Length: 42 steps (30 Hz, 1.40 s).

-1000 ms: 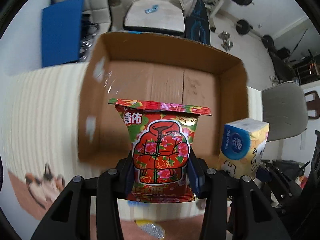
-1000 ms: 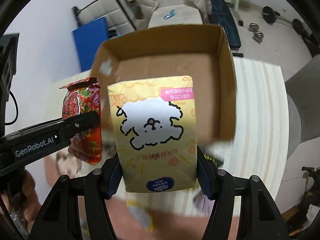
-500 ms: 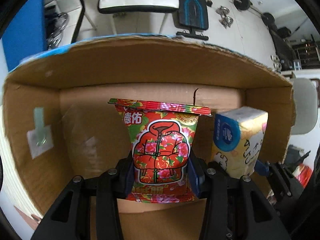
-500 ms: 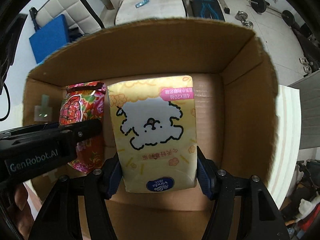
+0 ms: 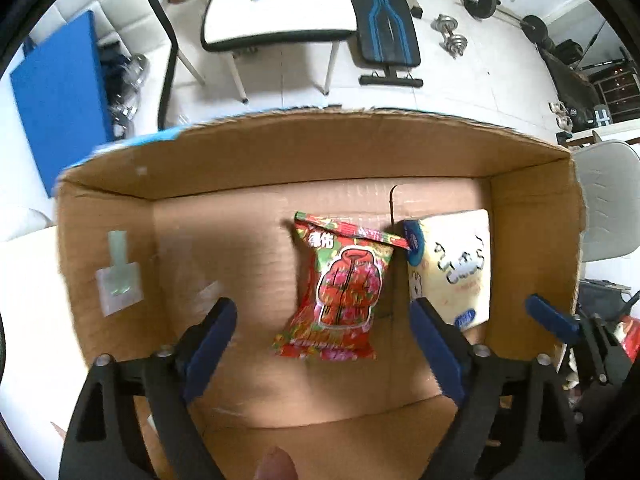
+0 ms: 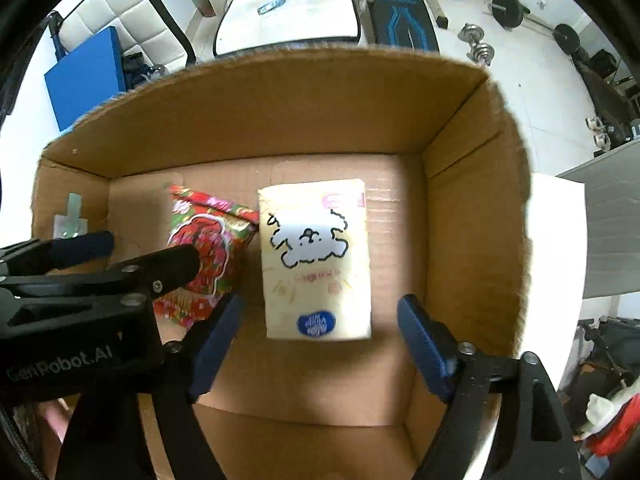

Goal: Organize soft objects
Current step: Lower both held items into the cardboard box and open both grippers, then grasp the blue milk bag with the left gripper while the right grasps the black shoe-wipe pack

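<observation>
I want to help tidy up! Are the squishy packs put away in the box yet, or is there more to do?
Done: the red flowery pack and the yellow puppy tissue pack both lie side by side on the floor of the cardboard box. In hand: nothing; the left gripper and right gripper are both open above them. Left: no other soft things show here, so I can't tell.

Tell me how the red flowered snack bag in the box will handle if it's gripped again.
The red snack bag looks puffy with crinkled, sealed ends, so it would probably give under the fingers rather than stay stiff. Its glossy film may be somewhat slippery. It lies flat on the cardboard box floor, so rolling seems unlikely, and it is probably light.
</observation>
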{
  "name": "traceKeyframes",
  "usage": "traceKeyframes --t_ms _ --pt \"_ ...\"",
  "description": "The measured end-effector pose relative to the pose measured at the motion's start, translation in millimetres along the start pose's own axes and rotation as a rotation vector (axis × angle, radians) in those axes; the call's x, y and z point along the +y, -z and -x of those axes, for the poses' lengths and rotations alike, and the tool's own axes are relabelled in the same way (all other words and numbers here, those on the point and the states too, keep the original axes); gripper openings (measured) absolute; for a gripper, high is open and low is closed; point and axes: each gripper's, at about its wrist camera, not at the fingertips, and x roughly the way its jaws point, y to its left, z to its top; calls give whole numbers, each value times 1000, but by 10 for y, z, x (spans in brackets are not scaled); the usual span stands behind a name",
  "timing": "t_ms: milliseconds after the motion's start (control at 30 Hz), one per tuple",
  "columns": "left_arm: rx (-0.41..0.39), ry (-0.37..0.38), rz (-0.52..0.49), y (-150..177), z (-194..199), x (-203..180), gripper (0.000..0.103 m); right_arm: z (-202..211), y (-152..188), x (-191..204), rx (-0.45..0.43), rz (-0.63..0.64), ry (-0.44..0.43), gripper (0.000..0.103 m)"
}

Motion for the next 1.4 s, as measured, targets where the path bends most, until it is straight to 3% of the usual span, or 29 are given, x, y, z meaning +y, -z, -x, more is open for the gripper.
traceKeyframes --t_ms 100,233,367,667,867,933,1033,1100,1133,1300,1400 --pt "-44 -23 2 164 177 17 100 175 102 -7 -24 19 19 103" --pt "-102 -53 0 359 405 32 100 424 373 45 -70 48 54 103" --pt "-170 -85 -1 669 663 -14 100 728 564 51 -189 36 67 103" --pt "-298 -128 43 1234 1184 -24 100 1066 856 -47 -237 45 -10 103" --pt "-368 -272 35 1893 1209 -59 100 1133 1434 -217 -246 -10 -55 103" --pt "-332 -269 36 2069 1019 -18 100 973 1649 -324 -202 -43 -92 103" --pt "-204 -237 49 2252 532 51 100 479 1968 -504 -79 -130 -130 101" --pt "-139 -225 48 2317 215 52 95 148 2044 -577 -9 -183 -154 89" --pt "-121 -231 38 2333 88 31 95 -14 2084 -612 23 -208 -151 88" --pt "-59 -266 -45 2326 -395 -136 95 -431 2102 -720 69 -266 -80 87" --pt "-19 -288 -80 2303 -641 -220 95 -465 2043 -720 42 -266 -37 87"
